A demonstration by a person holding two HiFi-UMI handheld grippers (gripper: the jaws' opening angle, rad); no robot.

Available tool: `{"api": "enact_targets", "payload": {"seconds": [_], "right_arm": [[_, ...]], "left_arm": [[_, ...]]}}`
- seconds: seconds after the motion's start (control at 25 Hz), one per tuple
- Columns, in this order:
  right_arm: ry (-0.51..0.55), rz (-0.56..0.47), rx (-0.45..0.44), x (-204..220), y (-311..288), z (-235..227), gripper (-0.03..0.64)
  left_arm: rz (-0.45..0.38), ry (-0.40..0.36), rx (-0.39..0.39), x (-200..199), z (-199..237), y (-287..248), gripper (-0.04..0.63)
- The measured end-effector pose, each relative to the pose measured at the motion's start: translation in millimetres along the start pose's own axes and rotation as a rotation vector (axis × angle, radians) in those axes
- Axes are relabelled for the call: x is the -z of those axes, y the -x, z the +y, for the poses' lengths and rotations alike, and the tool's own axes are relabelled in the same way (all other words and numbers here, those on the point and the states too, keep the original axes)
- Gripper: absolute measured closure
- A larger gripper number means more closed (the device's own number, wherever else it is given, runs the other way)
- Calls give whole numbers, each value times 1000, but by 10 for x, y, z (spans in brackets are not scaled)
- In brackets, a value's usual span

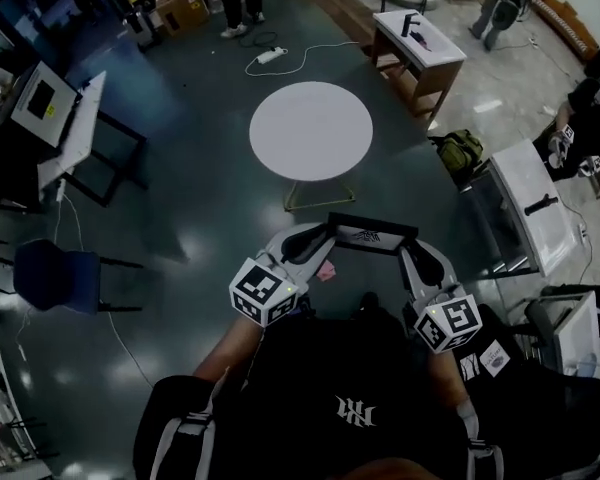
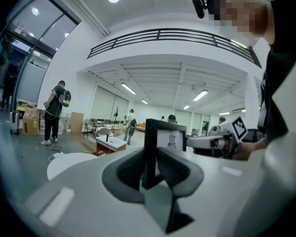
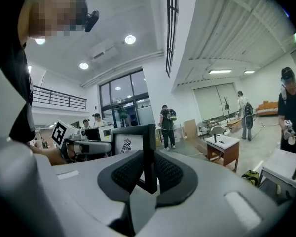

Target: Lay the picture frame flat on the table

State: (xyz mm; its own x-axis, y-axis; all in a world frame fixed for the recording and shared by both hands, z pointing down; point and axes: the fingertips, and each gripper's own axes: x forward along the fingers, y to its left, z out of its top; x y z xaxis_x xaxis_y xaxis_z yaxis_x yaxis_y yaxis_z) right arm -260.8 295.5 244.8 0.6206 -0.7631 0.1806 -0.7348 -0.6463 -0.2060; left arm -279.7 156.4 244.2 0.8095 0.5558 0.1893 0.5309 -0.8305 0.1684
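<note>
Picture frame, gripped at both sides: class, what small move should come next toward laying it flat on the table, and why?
Probably carry the picture frame forward over the round white table. The left gripper and right gripper each clamp a side edge; the frame stands roughly upright in the air, well short of the table, so tilting it flat now seems premature.

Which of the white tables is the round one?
The white table at the middle of the head view, straight ahead of the picture frame; the wooden-legged table behind it is rectangular.
</note>
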Motion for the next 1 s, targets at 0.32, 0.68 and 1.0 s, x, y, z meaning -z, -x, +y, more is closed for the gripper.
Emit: {"api": "enact_targets", "payload": {"seconds": [0.32,0.68,1.0], "right_arm": [[34,1,-175,-362,-90,-757,563],[40,22,-333,-434,-314,-1211,563],[11,52,-384,-485,-511,-1511,565]], "left_arm": [[-42,36,-166,-254,-191,-594,520],[-52,52,-328,-297,-225,-937,520],[-39,74,-380,-368,-46,-1263,520]]}}
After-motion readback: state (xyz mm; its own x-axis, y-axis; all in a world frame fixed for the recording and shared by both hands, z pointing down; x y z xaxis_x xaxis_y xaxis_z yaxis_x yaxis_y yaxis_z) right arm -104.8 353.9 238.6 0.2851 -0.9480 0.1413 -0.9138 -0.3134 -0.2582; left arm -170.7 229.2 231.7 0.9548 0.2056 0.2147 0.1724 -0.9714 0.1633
